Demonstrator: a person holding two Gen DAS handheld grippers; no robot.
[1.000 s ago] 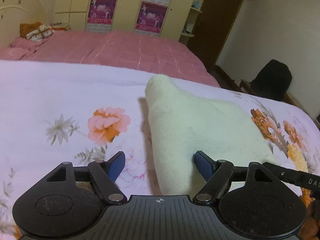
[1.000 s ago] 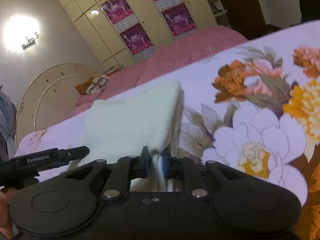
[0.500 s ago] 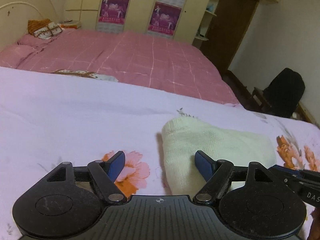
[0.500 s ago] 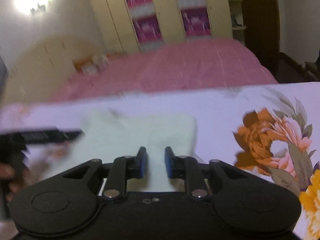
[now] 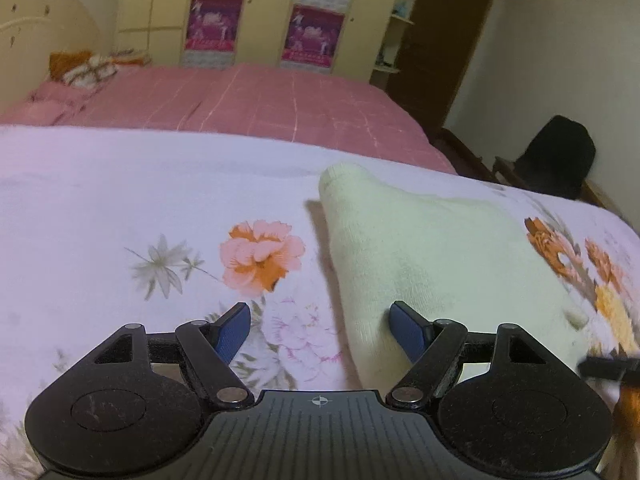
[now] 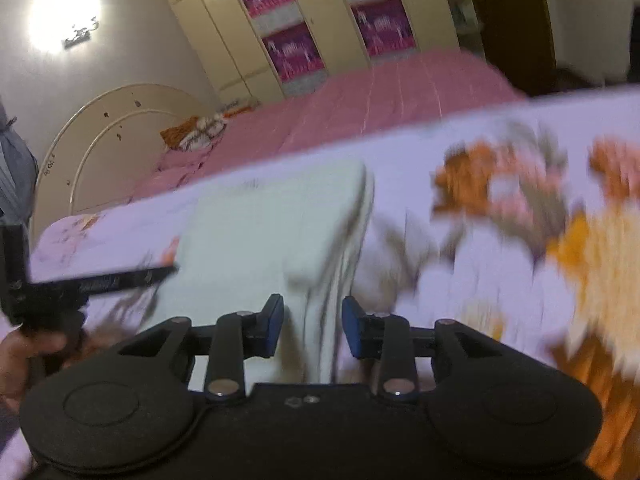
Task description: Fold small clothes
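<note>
— What has changed since a moment ago?

— My right gripper (image 6: 312,330) was pinched on the near edge of the cream folded garment (image 6: 276,236); now its fingers (image 6: 272,326) are opening. The cloth's edge lies between them, but the blue pads no longer press on it.

— And your left?

— My left gripper (image 5: 320,330) has kept the same wide spread throughout. Its fingers (image 5: 406,330) stand far apart and hold nothing. The right-hand pad sits over the near corner of the garment (image 5: 436,264), though whether it touches I cannot tell; the left-hand one hangs over the floral bedsheet (image 5: 120,208).

— Where is the garment?

— It lies folded on the floral sheet, just ahead of both grippers, with the pink bedcover (image 5: 248,100) beyond it.

— Can you see your other tool?

— In the right view, yes: the left tool's black body pokes in at the left side, with my hand (image 6: 22,354) on it. That view is blurred.
</note>
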